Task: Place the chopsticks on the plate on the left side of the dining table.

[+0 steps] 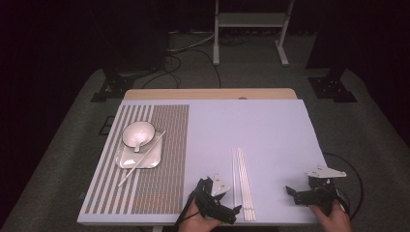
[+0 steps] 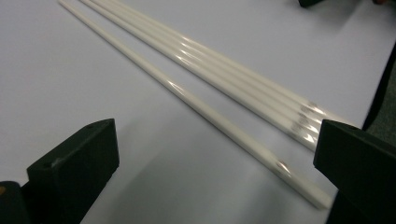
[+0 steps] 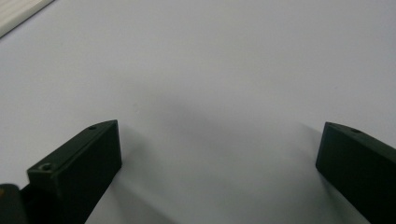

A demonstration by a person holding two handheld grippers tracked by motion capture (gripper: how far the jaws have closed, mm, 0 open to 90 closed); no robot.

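Several white chopsticks (image 1: 243,183) lie side by side on the pale table top (image 1: 270,130), near its front edge. My left gripper (image 1: 221,196) is just left of their near ends and stands open. In the left gripper view the open left gripper (image 2: 217,135) frames those chopsticks (image 2: 224,74), with one chopstick (image 2: 210,112) lying a little apart from the bundle. My right gripper (image 1: 292,194) rests low at the front right, open. In the right gripper view the right gripper (image 3: 219,130) has bare table between its jaws, and the chopsticks (image 3: 18,11) cross the top left corner.
A striped placemat (image 1: 159,159) covers the table's left part. On it sit a white square plate (image 1: 147,158), a white bowl (image 1: 139,134) with a spoon, and one chopstick (image 1: 142,158) laid slantwise. A metal stand (image 1: 249,21) is on the floor behind the table.
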